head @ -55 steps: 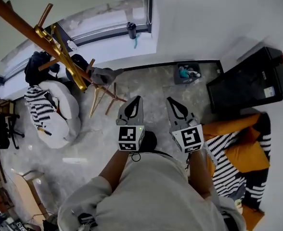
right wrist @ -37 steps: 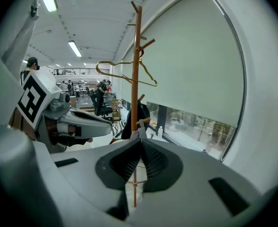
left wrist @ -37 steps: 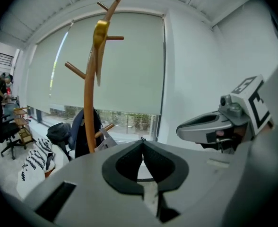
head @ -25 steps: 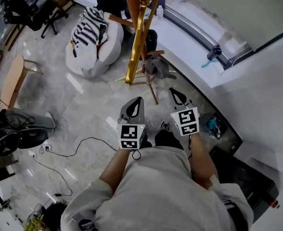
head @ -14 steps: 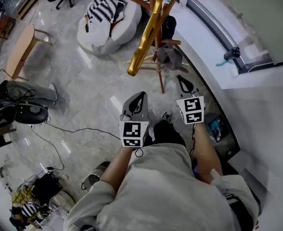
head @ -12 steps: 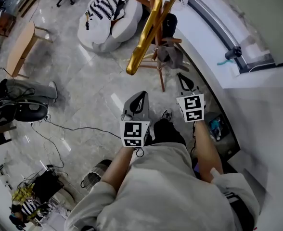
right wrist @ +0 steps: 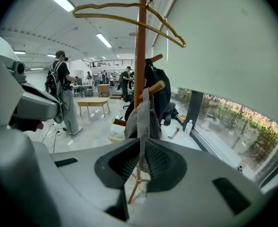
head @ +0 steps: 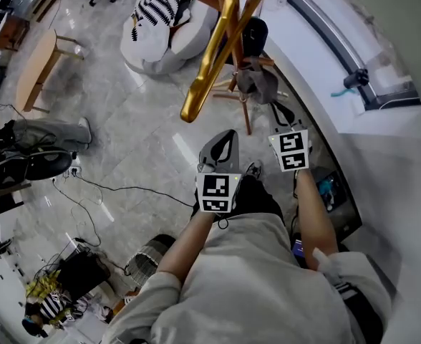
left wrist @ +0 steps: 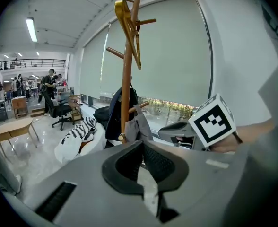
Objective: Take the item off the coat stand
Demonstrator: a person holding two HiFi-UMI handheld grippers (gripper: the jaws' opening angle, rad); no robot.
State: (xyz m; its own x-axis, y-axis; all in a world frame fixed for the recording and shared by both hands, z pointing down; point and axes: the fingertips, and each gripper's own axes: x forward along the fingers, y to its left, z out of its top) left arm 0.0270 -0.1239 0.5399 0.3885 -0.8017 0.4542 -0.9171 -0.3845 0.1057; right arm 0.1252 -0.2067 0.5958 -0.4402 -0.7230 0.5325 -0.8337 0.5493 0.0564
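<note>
A wooden coat stand (left wrist: 126,79) rises in front of me, with a gold hanger (left wrist: 128,25) on its top pegs. A grey item (right wrist: 141,119) hangs by a strap from a lower peg, and a dark jacket hangs behind it. In the head view the grey item (head: 257,83) is just beyond both grippers. My right gripper (right wrist: 141,145) is shut and empty, pointing straight at the item from a short way off. My left gripper (left wrist: 143,148) is also shut with nothing in it, to the left of the right gripper (left wrist: 174,130).
A white beanbag with striped cloth (head: 160,27) lies behind the stand. A window ledge (head: 318,56) runs along the right. A wooden table (head: 39,67), cables (head: 103,185) and a person's legs (head: 46,131) are on the left. Another person (right wrist: 65,93) stands further off.
The stand and grey item have come closer to the grippers. My left gripper has shifted right and forward. Both jaws stay shut.
</note>
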